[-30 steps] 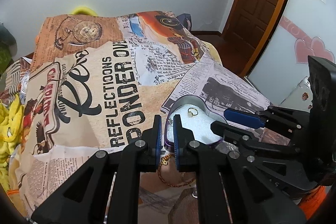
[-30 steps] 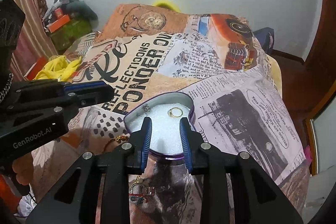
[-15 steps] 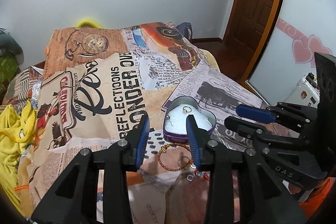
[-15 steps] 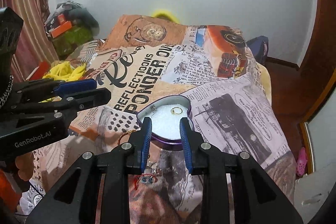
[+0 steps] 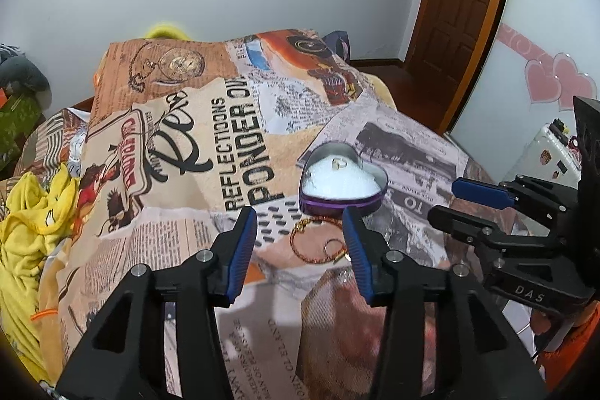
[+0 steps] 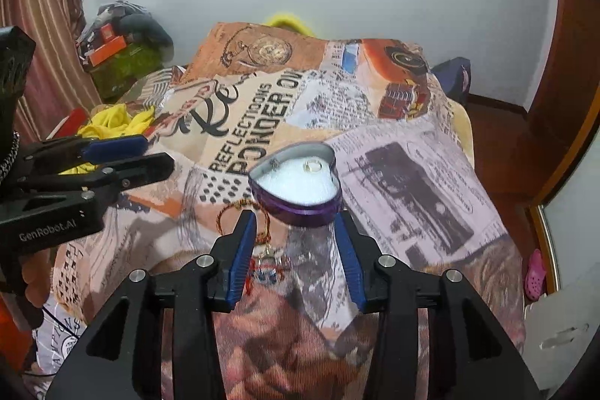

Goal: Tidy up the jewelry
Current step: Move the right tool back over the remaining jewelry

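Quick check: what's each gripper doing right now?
Left gripper: open, holding nothing, jaws just been opening.
Right gripper: open, holding nothing, jaws just been opening.

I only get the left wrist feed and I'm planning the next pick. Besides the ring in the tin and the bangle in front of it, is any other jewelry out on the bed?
Observer: Yes. The right wrist view shows a red-thread piece with blue beads on the blanket, nearer the camera than the bangle.
Operator: Anything in the tin besides the ring?
Observer: A small silvery piece lies against the tin's left wall, apart from the ring.
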Motion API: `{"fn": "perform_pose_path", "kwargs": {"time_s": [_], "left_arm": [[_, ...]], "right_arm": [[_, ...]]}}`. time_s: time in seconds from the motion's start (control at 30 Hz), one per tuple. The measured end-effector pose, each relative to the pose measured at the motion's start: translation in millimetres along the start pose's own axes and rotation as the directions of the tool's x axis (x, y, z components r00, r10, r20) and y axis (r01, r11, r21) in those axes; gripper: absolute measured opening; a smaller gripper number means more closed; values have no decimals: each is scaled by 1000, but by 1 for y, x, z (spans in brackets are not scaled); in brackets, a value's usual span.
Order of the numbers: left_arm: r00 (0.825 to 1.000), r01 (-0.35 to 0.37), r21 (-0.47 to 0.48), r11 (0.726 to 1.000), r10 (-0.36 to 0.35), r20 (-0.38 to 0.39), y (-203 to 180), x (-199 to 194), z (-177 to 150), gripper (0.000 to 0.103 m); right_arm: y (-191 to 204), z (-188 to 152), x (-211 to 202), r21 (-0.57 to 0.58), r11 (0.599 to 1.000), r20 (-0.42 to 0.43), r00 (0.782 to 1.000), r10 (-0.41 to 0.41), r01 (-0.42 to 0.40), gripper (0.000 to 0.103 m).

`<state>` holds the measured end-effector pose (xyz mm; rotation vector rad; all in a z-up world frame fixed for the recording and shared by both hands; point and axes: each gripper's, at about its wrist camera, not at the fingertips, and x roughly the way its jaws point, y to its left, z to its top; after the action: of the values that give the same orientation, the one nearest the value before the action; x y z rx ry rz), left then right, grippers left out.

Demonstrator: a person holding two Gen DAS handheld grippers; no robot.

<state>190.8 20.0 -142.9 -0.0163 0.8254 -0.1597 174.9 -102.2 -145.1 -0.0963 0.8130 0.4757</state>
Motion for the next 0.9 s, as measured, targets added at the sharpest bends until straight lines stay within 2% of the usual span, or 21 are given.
{"fn": "perform_pose_path", "kwargs": {"time_s": [0.33, 0.57, 0.9], "left_arm": [[995, -8, 20, 1000, 10, -101, -2, 24, -32, 47], [988, 4, -19, 1000, -6, -155, 6, 38, -49, 47], [989, 3, -35, 999, -8, -148, 14, 36, -56, 47]], "right_arm": [[-11, -29, 11, 19, 1000, -77, 997, -3, 4, 40], [-5, -43, 26, 19, 999, -138, 990, 31, -29, 40], [15, -42, 50, -21, 997, -185, 980, 72, -77, 40]]}}
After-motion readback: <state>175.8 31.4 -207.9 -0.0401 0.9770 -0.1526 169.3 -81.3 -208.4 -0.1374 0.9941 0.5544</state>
